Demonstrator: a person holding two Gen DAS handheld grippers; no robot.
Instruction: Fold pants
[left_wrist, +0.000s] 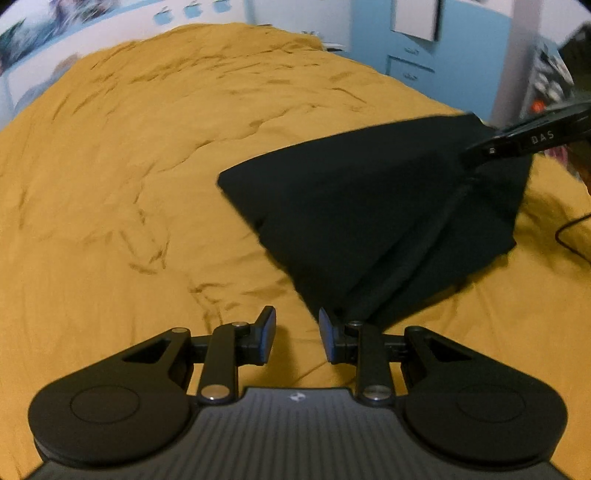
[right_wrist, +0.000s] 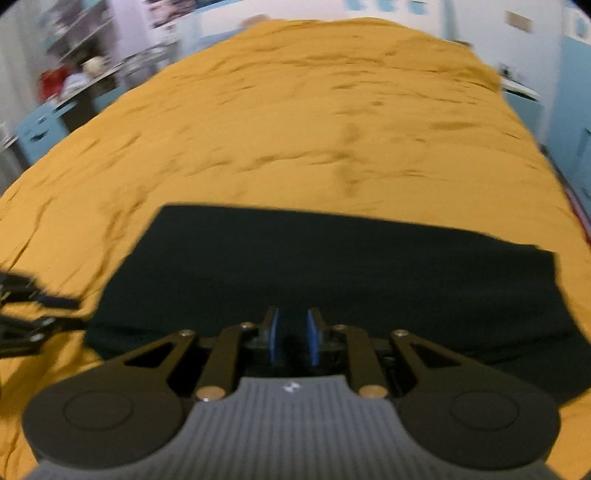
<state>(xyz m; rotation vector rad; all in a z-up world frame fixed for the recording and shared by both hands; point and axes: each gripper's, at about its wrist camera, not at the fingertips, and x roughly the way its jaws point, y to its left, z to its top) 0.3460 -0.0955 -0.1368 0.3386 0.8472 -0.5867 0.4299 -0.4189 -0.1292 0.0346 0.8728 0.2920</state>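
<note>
The black fabric pants (left_wrist: 369, 221) are lifted off the mustard-yellow bedspread (left_wrist: 129, 166) for folding: right gripper (right_wrist: 293, 341) jaws nearly closed, grip unclear; left gripper (left_wrist: 297, 334) jaws parted, empty.

Both wrist views look close over pants (left_wrist: 369, 206) on bedspread (right_wrist: 295, 110).

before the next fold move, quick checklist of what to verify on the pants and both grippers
1. Left gripper free of cloth: ok, jaws apart over bare bedspread, at the pants' near corner.
2. Right gripper holding the pants: cannot tell, pads sit narrowly apart over the dark cloth, the gap too dark to read.
3. Pants lying flat: not ok, in the left wrist view the fabric is tented up toward the right gripper.
4. Far folded edge straight: ok in the right wrist view.
5. Black cable clear of pants: ok, apart on the bedspread.
</note>
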